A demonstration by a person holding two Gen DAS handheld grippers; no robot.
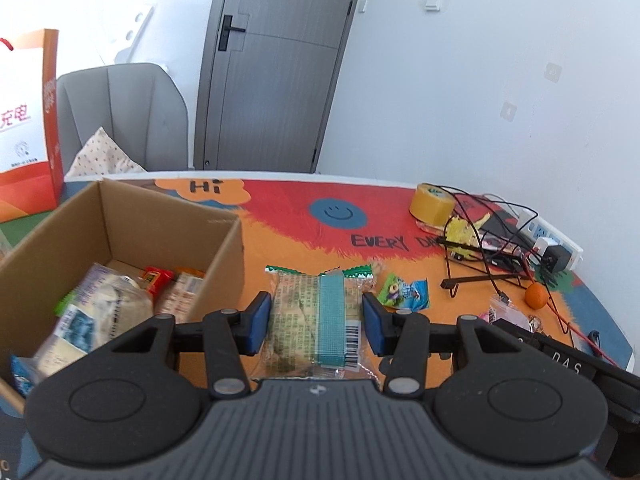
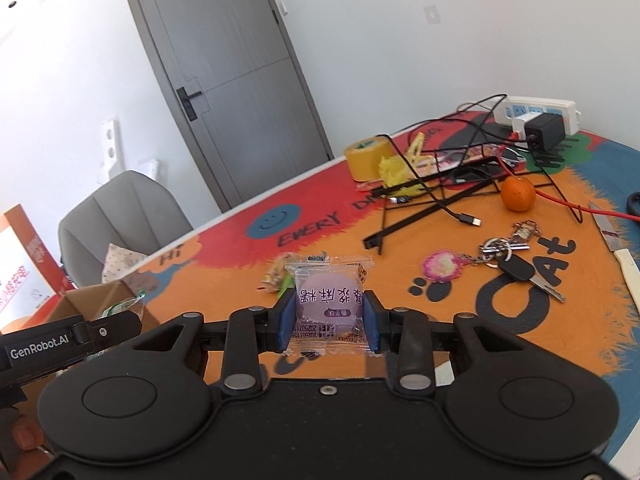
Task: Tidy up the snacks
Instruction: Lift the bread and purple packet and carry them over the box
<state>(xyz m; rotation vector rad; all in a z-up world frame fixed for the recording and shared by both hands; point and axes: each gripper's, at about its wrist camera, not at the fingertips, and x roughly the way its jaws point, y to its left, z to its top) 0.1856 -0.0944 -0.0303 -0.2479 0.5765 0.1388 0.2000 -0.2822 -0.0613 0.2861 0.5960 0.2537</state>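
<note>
My left gripper is shut on a clear green-trimmed biscuit packet, held just right of a cardboard box that holds several snack packets. A small green and blue candy packet lies on the table beyond the right finger. My right gripper is shut on a clear packet with a purple round sweet, held above the table. Another small snack lies on the mat beyond it. The box and the left gripper's body show at the left of the right wrist view.
The table carries a colourful mat, a tape roll, a black wire stand with cables, a power strip, an orange, keys and a knife. A grey chair and an orange bag stand behind.
</note>
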